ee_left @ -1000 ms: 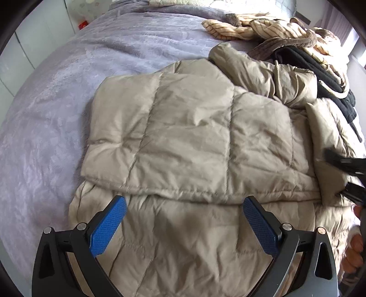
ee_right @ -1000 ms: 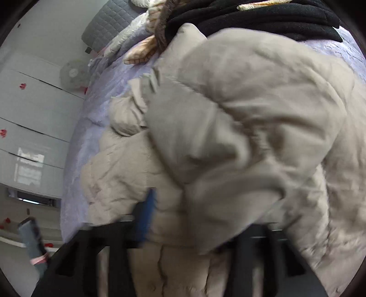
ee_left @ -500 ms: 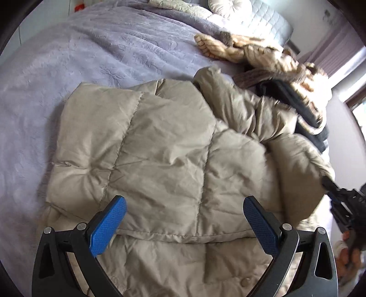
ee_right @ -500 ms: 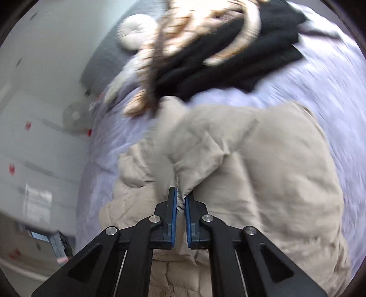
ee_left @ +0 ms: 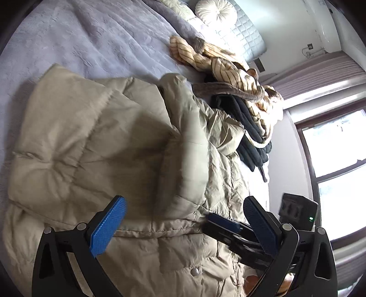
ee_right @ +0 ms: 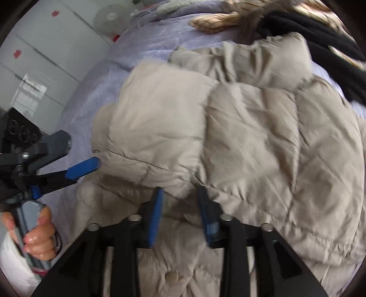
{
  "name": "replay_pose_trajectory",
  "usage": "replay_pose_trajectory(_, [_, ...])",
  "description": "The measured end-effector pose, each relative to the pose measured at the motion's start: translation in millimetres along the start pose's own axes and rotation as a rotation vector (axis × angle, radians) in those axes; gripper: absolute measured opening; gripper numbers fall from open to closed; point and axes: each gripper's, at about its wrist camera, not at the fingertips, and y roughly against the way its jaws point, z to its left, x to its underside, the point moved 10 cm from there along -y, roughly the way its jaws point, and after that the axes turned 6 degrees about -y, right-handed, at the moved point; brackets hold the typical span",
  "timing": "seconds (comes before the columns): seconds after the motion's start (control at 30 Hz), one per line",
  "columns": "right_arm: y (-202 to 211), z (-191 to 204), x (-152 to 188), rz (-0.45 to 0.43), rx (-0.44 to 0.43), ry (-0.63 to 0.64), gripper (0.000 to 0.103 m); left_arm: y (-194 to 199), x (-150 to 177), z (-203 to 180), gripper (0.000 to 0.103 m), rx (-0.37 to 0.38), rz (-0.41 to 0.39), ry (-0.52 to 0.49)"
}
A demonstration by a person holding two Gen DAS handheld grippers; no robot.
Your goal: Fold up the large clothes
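Note:
A beige quilted puffer jacket (ee_left: 103, 146) lies on the lilac bedspread (ee_left: 68, 34), both side parts folded over its middle. It also fills the right wrist view (ee_right: 228, 125). My left gripper (ee_left: 183, 219) is open and empty, hovering over the jacket's lower part; it also shows at the left of the right wrist view (ee_right: 82, 170). My right gripper (ee_right: 180, 203) is open, its blue pads either side of the folded flap's edge, just apart from it. It shows in the left wrist view (ee_left: 223, 222) low on the right.
A pile of black and striped tan clothes (ee_left: 242, 91) lies beyond the jacket, also in the right wrist view (ee_right: 308, 27). A round cushion (ee_left: 215, 11) and headboard stand at the bed's far end. White wardrobe doors (ee_right: 34, 68) are on the left, a window (ee_left: 338, 155) on the right.
My right gripper carried the jacket's right side over onto the middle and then opened, letting the flap go. My left gripper stayed open and shifted its view toward the right.

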Motion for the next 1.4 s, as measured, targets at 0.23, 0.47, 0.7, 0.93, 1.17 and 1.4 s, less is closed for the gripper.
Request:
replay_pose_trajectory(0.23, [85, -146, 52, -0.043, -0.046, -0.427, 0.072, -45, 6, 0, 0.102, -0.047, 0.100, -0.032])
replay_pose_trajectory(0.47, [125, -245, 43, -0.206, -0.054, -0.698, 0.008, -64, 2, -15, 0.014, -0.095, 0.114, -0.080])
replay_pose_trajectory(0.7, [95, -227, 38, -0.162, 0.045, -0.567, 0.007, -52, 37, 20, 0.015, -0.187, 0.128, -0.124])
replay_pose_trajectory(0.93, [104, -233, 52, -0.167, 0.031, -0.588, 0.007, -15, 26, 35, 0.017, -0.272, 0.098, -0.119])
replay_pose_trajectory(1.17, [86, -214, 45, -0.175, 0.033, -0.595, 0.007, 22, 5, 8, 0.017, -0.295, 0.051, -0.238])
replay_pose_trajectory(1.4, [87, -202, 46, -0.128, 0.059, -0.561, 0.010, -52, -11, 23, 0.017, -0.480, 0.074, -0.286])
